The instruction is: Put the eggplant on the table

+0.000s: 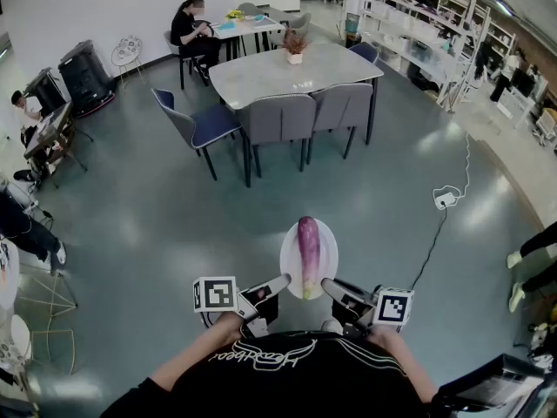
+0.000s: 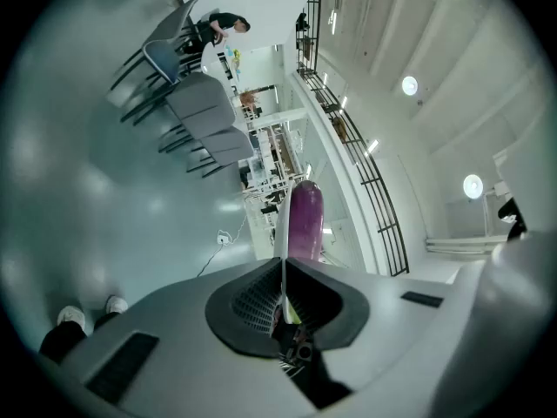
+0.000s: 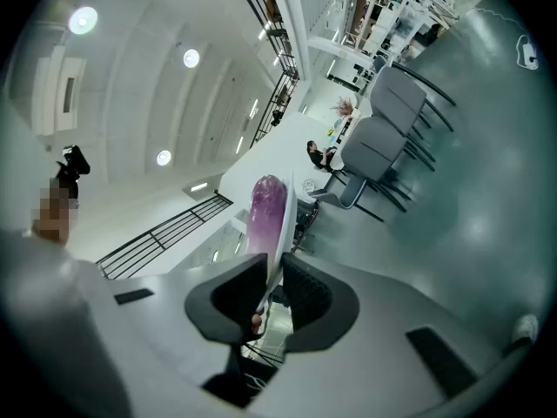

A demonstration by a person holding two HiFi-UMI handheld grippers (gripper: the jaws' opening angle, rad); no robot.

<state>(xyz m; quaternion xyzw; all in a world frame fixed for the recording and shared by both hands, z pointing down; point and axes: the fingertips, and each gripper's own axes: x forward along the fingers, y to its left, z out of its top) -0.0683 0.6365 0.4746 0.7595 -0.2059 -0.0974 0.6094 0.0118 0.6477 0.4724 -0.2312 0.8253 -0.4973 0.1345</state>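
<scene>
Item: eggplant (image 1: 308, 246), lying lengthwise on a white plate (image 1: 289, 266) above the floor; worktop (image 1: 287, 70) well ahead. My left gripper (image 1: 271, 286) and right gripper (image 1: 334, 289) each pinch opposite rims. Risk: uneven tilt between my grips could roll it off.

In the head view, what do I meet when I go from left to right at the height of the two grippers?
The left gripper, shut on the plate's rim → white plate with the eggplant lying on it → right gripper, shut on the opposite rim.
</scene>
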